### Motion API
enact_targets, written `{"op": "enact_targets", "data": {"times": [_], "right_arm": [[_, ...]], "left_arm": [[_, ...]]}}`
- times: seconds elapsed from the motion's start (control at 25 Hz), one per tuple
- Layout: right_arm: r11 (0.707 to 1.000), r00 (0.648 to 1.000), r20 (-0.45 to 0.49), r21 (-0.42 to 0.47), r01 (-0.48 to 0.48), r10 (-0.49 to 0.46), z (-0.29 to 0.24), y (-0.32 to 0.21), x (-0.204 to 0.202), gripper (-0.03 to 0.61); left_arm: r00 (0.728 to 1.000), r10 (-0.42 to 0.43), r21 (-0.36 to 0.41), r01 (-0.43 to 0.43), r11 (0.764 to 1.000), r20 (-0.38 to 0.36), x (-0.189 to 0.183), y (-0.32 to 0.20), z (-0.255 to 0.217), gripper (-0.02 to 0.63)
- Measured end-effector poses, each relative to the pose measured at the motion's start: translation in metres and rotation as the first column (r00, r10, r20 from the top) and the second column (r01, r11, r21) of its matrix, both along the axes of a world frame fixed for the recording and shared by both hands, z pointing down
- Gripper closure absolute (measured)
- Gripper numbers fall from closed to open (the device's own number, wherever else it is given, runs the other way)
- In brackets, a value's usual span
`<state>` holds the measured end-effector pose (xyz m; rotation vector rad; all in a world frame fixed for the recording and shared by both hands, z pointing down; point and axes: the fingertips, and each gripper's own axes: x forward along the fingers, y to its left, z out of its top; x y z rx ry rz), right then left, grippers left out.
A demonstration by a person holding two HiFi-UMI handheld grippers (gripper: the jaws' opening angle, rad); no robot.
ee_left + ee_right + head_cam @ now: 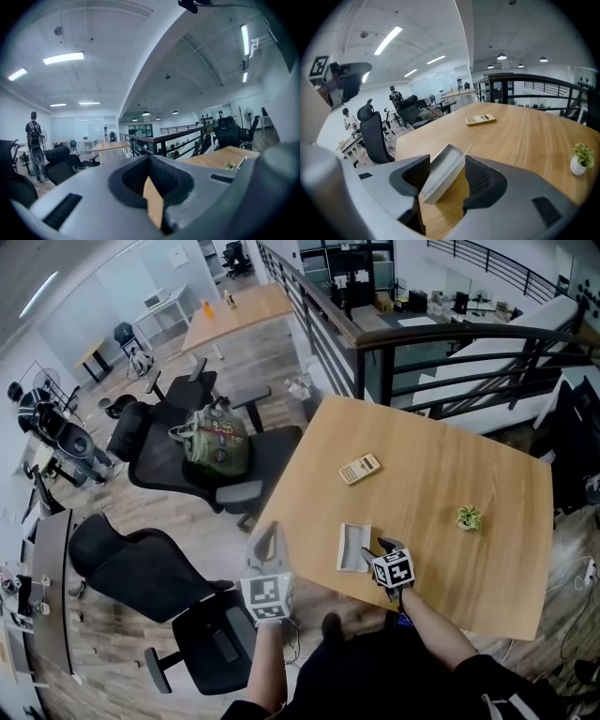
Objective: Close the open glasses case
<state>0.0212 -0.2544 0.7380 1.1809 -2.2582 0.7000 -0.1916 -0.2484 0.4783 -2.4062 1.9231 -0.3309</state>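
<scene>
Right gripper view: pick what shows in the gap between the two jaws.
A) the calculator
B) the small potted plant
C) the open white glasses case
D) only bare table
C: the open white glasses case fills the gap between the right gripper's wide-apart jaws, untouched by the pads, while the calculator lies farther up the table and the small potted plant stands off to the right.

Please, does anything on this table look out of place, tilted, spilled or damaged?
Only the glasses case, near the front edge of the table: it lies open, with no glasses showing inside. The calculator lies flat and the small potted plant stands upright. Both look intact, and nothing is spilled.
</scene>
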Motion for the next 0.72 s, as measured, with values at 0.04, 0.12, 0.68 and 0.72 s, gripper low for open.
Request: {"op": "enact_targets", "data": {"times": [0.04, 0.12, 0.68, 0.72], "right_arm": [[1.000, 1.000, -0.003, -0.024, 0.003, -0.003, 0.008, 0.003, -0.002, 0.334], [0.998, 1.000, -0.010, -0.061, 0.006, -0.006, 0.020, 0.009, -0.003, 0.334], [0.982, 0.994, -0.082, -0.168, -0.089, 0.076, 0.052, 0.017, 0.017, 0.533], [0.983, 0.993, -0.091, -0.161, -0.091, 0.077, 0.051, 0.016, 0.019, 0.549]], "left_arm": [[1.000, -0.001, 0.000, 0.001, 1.000, 0.000, 0.000, 0.001, 0.000, 0.612], [1.000, -0.006, -0.003, 0.006, 1.000, 0.000, -0.001, 0.002, 0.001, 0.614], [0.999, -0.038, -0.014, 0.038, 0.999, -0.004, -0.019, 0.012, 0.004, 0.612], [0.999, -0.040, -0.015, 0.040, 0.999, -0.005, -0.019, 0.013, 0.004, 0.612]]}}
